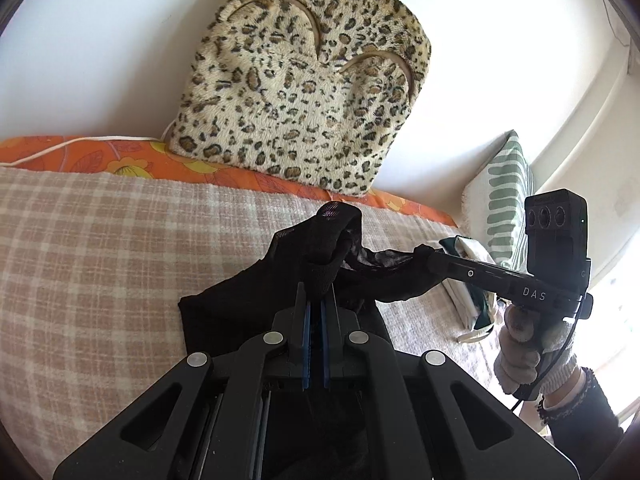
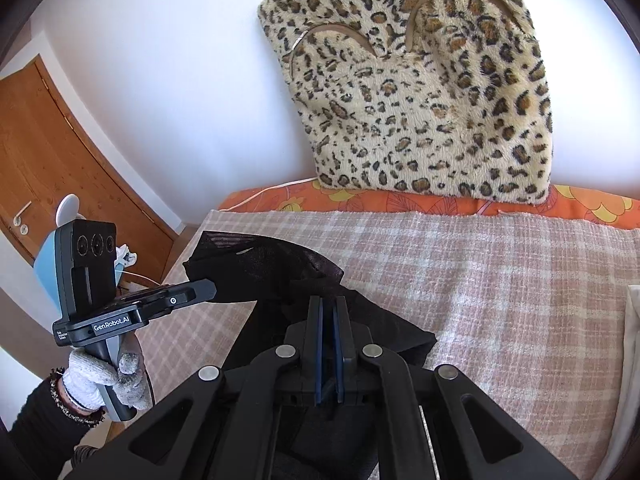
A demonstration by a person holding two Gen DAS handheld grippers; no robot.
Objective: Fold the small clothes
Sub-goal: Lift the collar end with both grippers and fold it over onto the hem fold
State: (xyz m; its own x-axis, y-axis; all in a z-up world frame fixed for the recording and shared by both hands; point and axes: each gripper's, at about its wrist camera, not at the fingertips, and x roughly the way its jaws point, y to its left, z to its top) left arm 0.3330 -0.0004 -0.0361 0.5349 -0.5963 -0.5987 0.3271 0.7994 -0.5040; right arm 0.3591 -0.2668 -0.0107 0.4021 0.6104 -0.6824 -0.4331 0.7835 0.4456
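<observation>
The sheer black garment is pinched at one edge by the closed left gripper and stretched across to the closed right gripper.

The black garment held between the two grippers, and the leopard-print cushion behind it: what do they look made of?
The black garment looks like thin sheer mesh, probably nylon or similar: a fine weave shows where light passes through, and it drapes limply. The leopard-print cushion looks like short-pile faux fur or plush: the surface is matt and fuzzy, with soft dents. The fibre itself cannot be told from the pictures.
</observation>
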